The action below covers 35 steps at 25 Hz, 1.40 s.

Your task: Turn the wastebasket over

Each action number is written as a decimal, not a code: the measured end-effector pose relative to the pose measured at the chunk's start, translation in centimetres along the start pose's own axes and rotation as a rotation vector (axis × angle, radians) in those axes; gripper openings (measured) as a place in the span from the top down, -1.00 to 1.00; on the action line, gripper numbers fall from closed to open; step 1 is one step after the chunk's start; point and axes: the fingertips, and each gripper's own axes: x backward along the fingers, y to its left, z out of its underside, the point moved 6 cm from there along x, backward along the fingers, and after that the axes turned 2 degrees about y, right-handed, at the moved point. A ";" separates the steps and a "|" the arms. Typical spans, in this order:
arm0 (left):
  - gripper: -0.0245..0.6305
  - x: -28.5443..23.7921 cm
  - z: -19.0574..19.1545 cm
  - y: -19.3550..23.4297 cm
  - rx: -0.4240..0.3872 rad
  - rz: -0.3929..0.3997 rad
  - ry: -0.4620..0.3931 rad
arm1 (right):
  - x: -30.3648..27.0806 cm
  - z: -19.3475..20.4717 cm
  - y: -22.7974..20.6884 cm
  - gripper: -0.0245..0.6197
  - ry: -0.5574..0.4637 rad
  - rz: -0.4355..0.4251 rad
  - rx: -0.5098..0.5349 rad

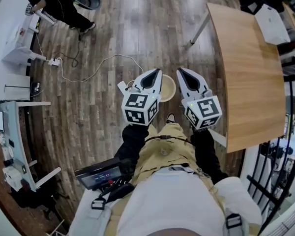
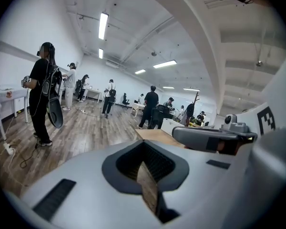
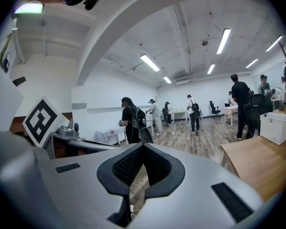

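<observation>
In the head view a round cream wastebasket (image 1: 168, 88) stands on the wooden floor just past my feet. Its round top faces up at me, and both grippers hide part of it. My left gripper (image 1: 158, 72) hovers over its left rim and my right gripper (image 1: 179, 71) over its right rim, side by side and pointing forward. Both sets of jaws are shut with nothing between them. The left gripper (image 2: 143, 144) and right gripper (image 3: 143, 146) views look level across the room and do not show the wastebasket.
A long wooden table (image 1: 250, 68) runs along the right, with a white box (image 1: 272, 23) at its far end. A white cable (image 1: 98, 65) snakes over the floor to the left. White desks (image 1: 10, 38) line the left wall. A person (image 1: 59, 1) stands far left.
</observation>
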 end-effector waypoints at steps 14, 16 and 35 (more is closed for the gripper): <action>0.92 1.2 -7.9 -0.8 -0.113 -0.010 -0.138 | 0.1 -7.6 0.1 0.86 -0.123 -0.032 0.117; 0.92 1.3 -8.4 -0.6 -0.116 -0.013 -0.147 | 0.0 -8.2 0.3 0.86 -0.132 -0.036 0.130; 0.92 0.7 -9.2 -1.1 -0.118 0.005 -0.157 | 0.9 -9.3 -0.9 0.86 -0.177 0.031 0.159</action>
